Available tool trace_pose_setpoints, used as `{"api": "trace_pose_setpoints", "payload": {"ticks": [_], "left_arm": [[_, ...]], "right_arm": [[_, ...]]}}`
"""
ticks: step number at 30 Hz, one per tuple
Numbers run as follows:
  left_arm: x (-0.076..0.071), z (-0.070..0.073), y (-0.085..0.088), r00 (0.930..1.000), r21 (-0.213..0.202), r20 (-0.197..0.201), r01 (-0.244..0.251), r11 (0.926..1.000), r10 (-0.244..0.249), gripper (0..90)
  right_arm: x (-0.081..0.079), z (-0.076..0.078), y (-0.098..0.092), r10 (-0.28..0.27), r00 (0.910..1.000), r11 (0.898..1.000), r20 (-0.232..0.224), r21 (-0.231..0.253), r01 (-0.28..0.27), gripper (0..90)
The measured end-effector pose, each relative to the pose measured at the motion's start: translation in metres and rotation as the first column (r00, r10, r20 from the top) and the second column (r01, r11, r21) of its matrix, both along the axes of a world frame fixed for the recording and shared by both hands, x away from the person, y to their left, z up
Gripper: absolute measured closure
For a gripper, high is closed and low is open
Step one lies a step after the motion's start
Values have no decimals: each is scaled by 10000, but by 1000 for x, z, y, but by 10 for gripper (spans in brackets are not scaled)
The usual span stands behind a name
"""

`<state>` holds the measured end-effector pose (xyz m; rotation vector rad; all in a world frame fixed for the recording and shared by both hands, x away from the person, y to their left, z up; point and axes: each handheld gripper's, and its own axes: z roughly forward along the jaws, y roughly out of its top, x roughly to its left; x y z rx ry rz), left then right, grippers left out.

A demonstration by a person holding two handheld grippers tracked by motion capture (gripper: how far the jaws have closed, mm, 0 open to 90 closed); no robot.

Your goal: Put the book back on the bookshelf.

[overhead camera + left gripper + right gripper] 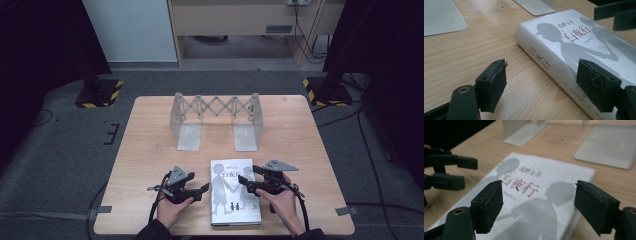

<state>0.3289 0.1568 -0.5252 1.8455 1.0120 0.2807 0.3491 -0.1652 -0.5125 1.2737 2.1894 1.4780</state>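
- the white hardcover book (235,192) lies flat, cover up, at the near edge of the worktop (150,150), between the person's two hands; nothing has lifted it yet.
- the left tongs (204,189) sit just left of the book, jaws spread wide. in the left gripper view one jaw hangs over bare wood and the other over the book's cover near the spine edge; i cannot tell whether that pad touches it.
- the right tongs (245,183) are over the book's right part, also released, jaws apart with the cover between and below them in the right gripper view; they grip nothing.
- the expanding metal book rack (216,120) stands well apart at the far middle of the worktop, its two end plates upright and its flat base plates bare, with no book in it.
- judged from this, the work looks to be at its very start: both tongs are brought up to the book, but no grasp is made.
- what seems left is everything that counts: closing on the book, raising it onto its edge, carrying it to the far side and standing it between the rack's end plates.
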Motion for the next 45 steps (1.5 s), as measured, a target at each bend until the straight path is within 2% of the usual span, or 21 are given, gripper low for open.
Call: {"api": "trace_pose_setpoints", "payload": {"ticks": [2, 7, 13, 24, 27, 30, 34, 39, 45], "left_arm": [[0, 0, 1, 10000, 16, 23, -39, 10000, 38, 235], [0, 1, 3, 9999, -16, 46, -122, 9999, 122, 235], [0, 0, 3, 9999, 0, 29, -126, 9999, 126, 235], [1, 0, 3, 9999, 20, 32, -97, 10000, 97, 235], [1, 0, 3, 10000, 45, 13, -85, 10000, 85, 235], [1, 0, 3, 9999, 37, 29, -96, 9999, 96, 235], [1, 0, 3, 9999, 29, 30, -124, 9999, 124, 235], [0, 0, 3, 9999, 35, 30, -112, 9999, 112, 235], [1, 0, 3, 9999, 38, 21, -111, 9999, 111, 235]], "right_arm": [[-2, -3, -3, -35, 9999, 10000, 116, 34, 35, 228], [-3, -12, -6, -35, 9996, 9998, -297, -219, 29, 227], [-4, -13, -4, 109, 9991, 9996, -414, -245, -120, 226], [0, 5, -4, 61, 9998, 9998, 199, 195, -64, 239], [0, 9, -1, 235, 9997, 9964, 59, 819, -239, 248], [1, 9, 2, 222, 9997, 9993, 92, 297, -225, 240], [2, -1, -6, -21, 9999, 10000, -108, -36, 21, 225], [-1, -11, -9, 116, 9992, 9997, -385, -216, -125, 226], [-1, -15, -4, 334, 9979, 9993, -552, -136, -342, 219]]}}
